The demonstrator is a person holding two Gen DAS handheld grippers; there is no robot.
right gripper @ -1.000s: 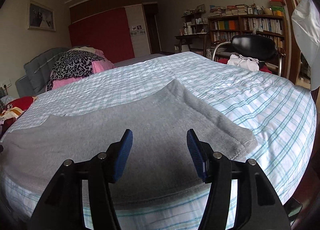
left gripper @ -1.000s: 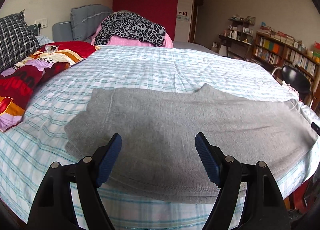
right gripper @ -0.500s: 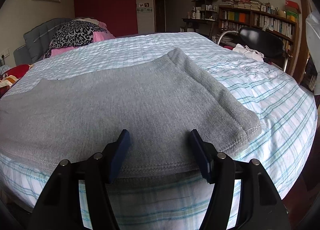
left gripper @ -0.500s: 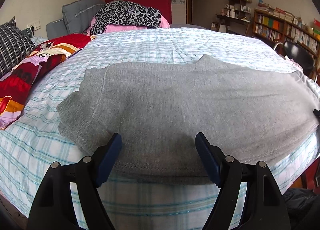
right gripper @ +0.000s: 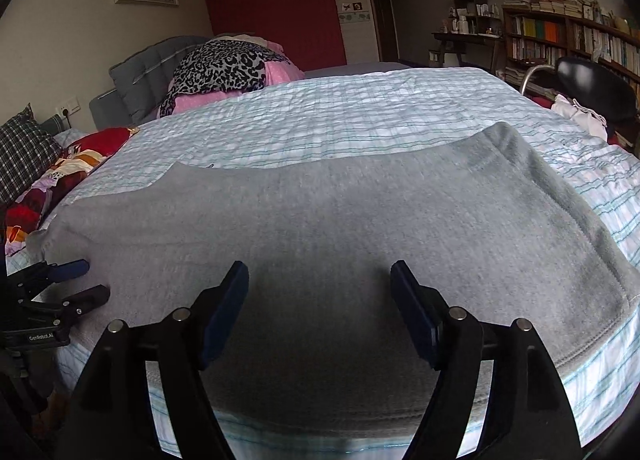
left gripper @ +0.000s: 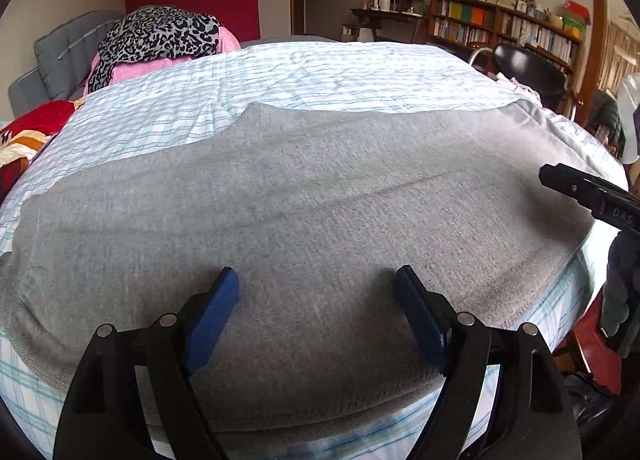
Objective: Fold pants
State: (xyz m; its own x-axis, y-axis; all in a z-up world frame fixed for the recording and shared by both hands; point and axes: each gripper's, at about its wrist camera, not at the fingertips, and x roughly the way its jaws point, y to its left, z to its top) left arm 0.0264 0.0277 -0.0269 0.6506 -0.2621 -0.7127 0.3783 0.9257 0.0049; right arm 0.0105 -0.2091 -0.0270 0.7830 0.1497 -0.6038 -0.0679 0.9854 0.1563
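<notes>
A home bedroom — bed (right gripper: 360, 108) with padded headboard (right gripper: 152, 76); bookshelves (right gripper: 568, 40) along the wall.

pants (left gripper: 320, 200) near hem: under left gripper (left gripper: 316, 300) | right gripper (left gripper: 588, 196): cut off by edge

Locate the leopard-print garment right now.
The leopard-print garment lies atop pink bedding at the bed's far left corner, against the grey headboard, beyond the grey pants.

Pants (left gripper: 320, 196) matt grey knit cloth; bedsheet (left gripper: 320, 76) crinkled woven cloth.
</notes>
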